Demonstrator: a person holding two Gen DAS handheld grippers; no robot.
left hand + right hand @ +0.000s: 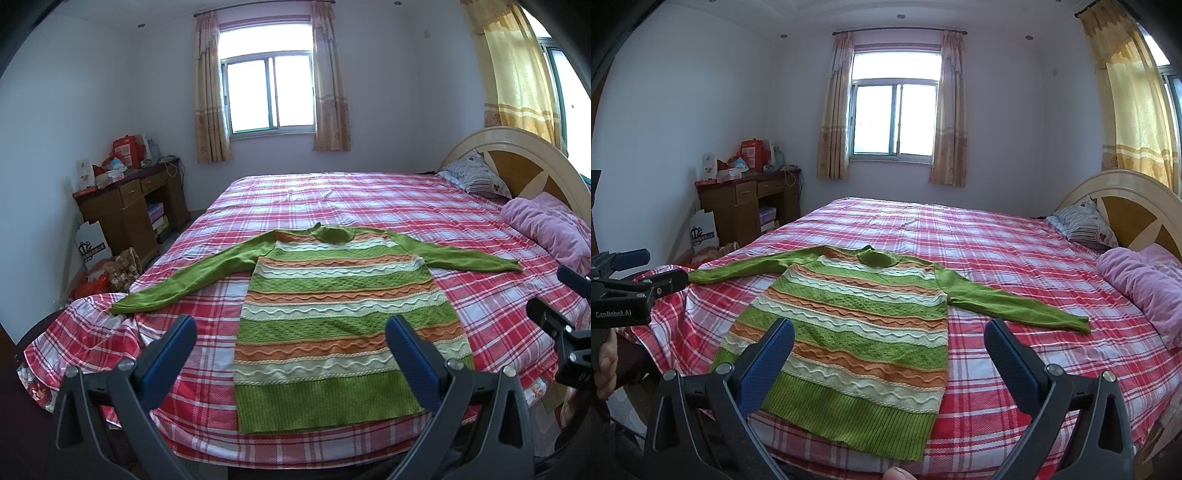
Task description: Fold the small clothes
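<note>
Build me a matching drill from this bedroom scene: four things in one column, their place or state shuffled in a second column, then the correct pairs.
Things:
1. sweater
2. pink blanket
3. striped pillow
4. left gripper

Places or states:
A. leaning against the headboard
B. spread flat on the plaid bedsheet, sleeves out to both sides
C. open, holding nothing
D. bunched up near the head of the bed

Pairs: 1-B, 2-D, 3-A, 4-C

White walls, bright curtained window (269, 92), wooden desk (136, 206) in corner, plaid-covered bed (369, 199), arched headboard (524, 166)
</note>
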